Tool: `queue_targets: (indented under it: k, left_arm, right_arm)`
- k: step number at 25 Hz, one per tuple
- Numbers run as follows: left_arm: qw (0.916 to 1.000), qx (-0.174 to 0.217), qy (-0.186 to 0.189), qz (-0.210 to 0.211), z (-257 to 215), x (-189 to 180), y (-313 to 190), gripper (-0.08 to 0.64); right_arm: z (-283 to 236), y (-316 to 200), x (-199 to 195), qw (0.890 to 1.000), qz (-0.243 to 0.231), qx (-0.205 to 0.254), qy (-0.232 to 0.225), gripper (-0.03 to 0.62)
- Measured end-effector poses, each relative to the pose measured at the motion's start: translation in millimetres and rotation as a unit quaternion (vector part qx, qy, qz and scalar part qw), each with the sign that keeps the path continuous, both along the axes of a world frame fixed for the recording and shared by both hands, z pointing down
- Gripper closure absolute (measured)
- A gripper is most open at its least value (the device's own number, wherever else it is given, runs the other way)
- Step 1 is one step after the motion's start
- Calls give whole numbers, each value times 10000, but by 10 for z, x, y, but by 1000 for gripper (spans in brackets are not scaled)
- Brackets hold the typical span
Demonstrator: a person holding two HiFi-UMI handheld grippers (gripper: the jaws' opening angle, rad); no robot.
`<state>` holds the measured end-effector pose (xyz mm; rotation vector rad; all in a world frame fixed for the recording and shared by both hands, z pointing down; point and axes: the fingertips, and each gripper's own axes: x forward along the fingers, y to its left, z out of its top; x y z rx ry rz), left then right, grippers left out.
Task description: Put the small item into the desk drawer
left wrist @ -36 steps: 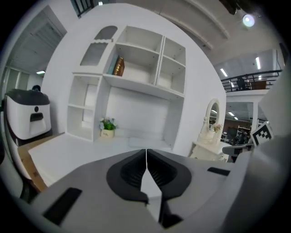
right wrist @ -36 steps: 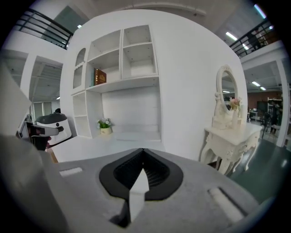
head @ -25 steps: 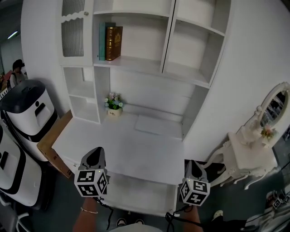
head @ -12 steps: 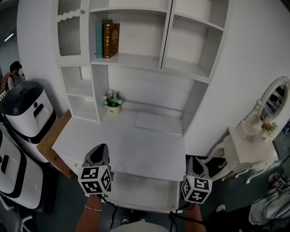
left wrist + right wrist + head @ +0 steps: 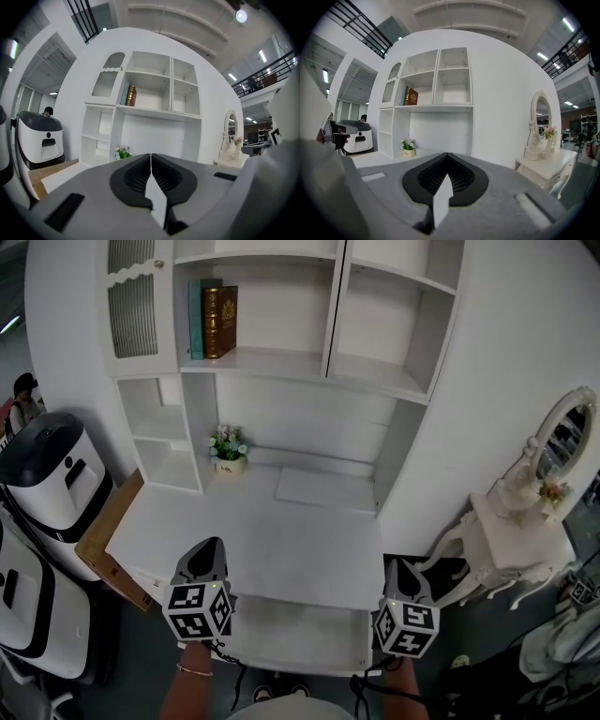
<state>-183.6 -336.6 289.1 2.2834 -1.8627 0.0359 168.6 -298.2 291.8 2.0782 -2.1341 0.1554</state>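
Jaws on both the left gripper and the right gripper are pressed together, empty, near the white desk's front edge.

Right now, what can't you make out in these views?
- White pull-out desk drawer: front corners sit behind the left gripper and right gripper in the head view. It is behind the gripper bodies in both gripper views.
- Brown gold-printed book: title too small in every view.
- Small item: none identifiable; both shut grippers hold nothing.
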Motion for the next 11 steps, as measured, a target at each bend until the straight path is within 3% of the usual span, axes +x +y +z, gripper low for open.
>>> queue_targets:
  k: [11]
  left_arm:
    - [9999,-90,28,59,101,13,40,551]
  right_arm:
    - [58,61,-18,10000,26,-55,-38,592]
